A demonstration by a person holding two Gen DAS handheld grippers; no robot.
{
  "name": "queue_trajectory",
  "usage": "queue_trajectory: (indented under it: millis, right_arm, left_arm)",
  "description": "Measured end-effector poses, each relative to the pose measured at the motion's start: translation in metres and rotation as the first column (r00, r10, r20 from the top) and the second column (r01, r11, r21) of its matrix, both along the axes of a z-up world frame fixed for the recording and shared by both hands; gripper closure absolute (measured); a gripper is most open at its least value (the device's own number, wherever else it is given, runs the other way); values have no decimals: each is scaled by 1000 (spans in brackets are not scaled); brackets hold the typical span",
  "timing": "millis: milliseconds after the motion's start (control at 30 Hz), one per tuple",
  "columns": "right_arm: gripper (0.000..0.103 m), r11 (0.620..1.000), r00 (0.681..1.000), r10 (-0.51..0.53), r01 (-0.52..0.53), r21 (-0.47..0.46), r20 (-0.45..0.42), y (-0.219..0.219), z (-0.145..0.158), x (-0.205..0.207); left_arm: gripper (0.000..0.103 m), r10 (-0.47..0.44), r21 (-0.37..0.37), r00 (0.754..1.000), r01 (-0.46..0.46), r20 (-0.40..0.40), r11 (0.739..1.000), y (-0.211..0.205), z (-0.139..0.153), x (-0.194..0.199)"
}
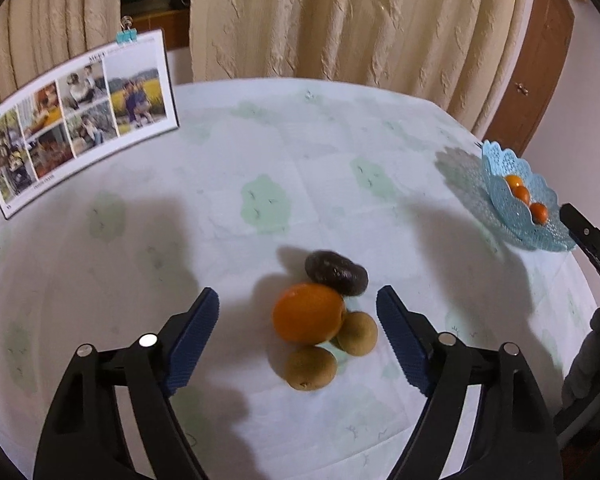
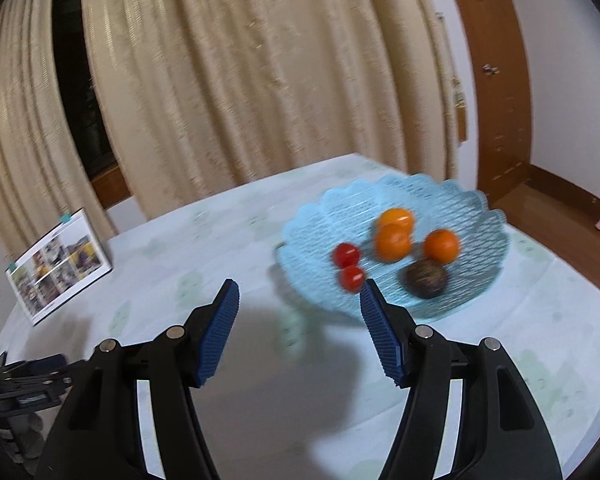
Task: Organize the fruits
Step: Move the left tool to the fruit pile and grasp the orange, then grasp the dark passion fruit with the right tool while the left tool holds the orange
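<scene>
Both claws gape empty, the left claw [image 1: 298,308] straddling the orange [image 1: 308,313] mid-counter amid two kiwis [image 1: 311,367] and a dark fruit [image 1: 336,273], well apart from the right-edge basket [image 2: 452,200]; closing may nudge neighbours rolling.

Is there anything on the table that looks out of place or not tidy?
Yes. Four fruits lie loose on the tablecloth, not in the blue basket: an orange, two kiwis and a dark avocado, bunched together. Nothing looks spilled or damaged.
</scene>
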State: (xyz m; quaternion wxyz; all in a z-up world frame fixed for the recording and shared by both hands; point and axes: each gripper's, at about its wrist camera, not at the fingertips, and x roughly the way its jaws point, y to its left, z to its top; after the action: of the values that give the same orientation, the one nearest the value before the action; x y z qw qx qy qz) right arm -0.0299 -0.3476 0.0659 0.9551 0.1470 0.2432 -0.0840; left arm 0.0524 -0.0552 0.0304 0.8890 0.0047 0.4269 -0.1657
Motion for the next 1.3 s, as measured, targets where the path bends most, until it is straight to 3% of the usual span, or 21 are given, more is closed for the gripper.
queue_trajectory:
  millis: [267, 433, 633, 800, 1067, 1300]
  right_arm:
    - [38, 994, 994, 102, -101, 31, -31, 26, -1, 13]
    - [38, 987, 986, 155, -152, 58, -54, 38, -4, 23]
    - [38, 970, 969, 235, -229, 76, -76, 58, -4, 32]
    - [38, 944, 941, 321, -309, 118, -103, 78, -5, 44]
    - [38, 884, 870, 460, -431, 182, -179, 126, -17, 74]
    - [38, 838, 800, 541, -484, 252, -261, 163, -39, 104]
  left_arm:
    - [43, -26, -59, 998, 22, -57, 998, 4, -16, 12]
    - [60, -53, -110, 996, 45, -74, 993, 9, -17, 13]
    - [61, -37, -103, 997, 30, -71, 994, 14, -14, 12]
    - [61, 9, -69, 1000, -10, -15, 998, 24, -1, 7]
    - [61, 106, -49, 990, -102, 88, 994, 49, 27, 0]
    - [61, 155, -54, 981, -149, 120, 987, 63, 38, -4]
